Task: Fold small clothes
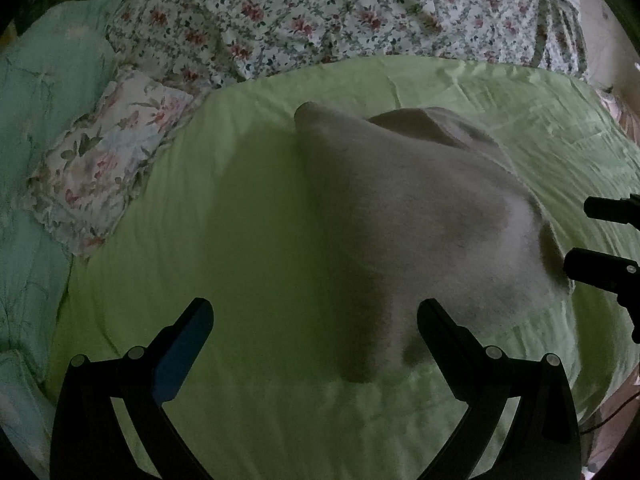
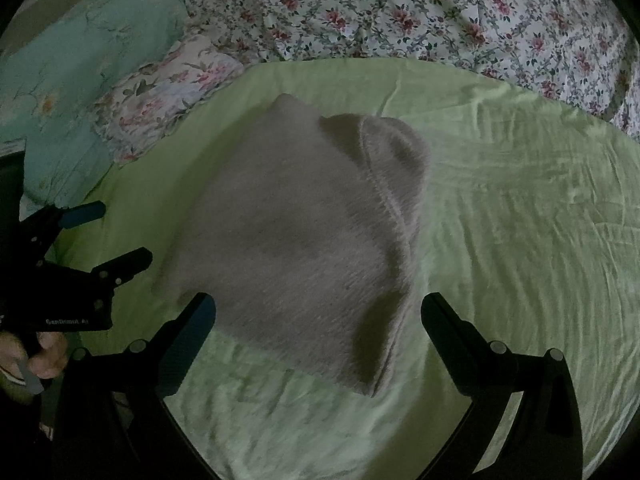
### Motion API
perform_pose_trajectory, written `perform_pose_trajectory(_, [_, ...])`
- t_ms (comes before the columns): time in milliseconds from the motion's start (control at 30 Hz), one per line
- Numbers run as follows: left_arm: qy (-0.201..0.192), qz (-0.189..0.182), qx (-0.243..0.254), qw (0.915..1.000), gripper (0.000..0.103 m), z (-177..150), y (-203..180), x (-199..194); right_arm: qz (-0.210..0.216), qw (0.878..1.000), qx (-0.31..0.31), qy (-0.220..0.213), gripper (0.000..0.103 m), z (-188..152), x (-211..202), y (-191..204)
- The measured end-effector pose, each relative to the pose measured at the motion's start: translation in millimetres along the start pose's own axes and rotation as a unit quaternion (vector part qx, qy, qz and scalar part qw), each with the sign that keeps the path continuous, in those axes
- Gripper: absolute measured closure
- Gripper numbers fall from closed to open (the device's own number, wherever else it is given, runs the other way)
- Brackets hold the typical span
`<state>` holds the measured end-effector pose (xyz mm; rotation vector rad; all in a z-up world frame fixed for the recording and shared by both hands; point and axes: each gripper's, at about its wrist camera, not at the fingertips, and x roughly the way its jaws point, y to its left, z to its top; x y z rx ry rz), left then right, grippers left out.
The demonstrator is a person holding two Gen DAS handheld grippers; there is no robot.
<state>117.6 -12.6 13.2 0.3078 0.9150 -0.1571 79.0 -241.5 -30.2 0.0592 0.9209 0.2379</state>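
Note:
A small grey knitted garment (image 1: 408, 220) lies folded on the light green sheet (image 1: 240, 216). It also shows in the right wrist view (image 2: 304, 240), with a ribbed edge along its right side. My left gripper (image 1: 316, 316) is open and empty, hovering over the garment's near left edge. My right gripper (image 2: 318, 312) is open and empty, just above the garment's near edge. The right gripper shows at the right edge of the left wrist view (image 1: 596, 240). The left gripper shows at the left of the right wrist view (image 2: 112, 236), held by a hand.
A flowered quilt (image 2: 400, 12) lies bunched along the far side of the bed. A flowered pillow (image 1: 104, 160) and a teal quilt (image 1: 36, 120) lie to the left. The green sheet (image 2: 520, 220) stretches to the right.

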Motion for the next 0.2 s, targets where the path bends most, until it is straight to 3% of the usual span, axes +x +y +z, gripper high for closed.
perform_pose_trajectory(200, [0.005,0.002,-0.006,1.0,0.001,-0.3,-1.0,4.0,0.006,1.0,0.007,-0.001,0.001,1.1,6.7,-2.4])
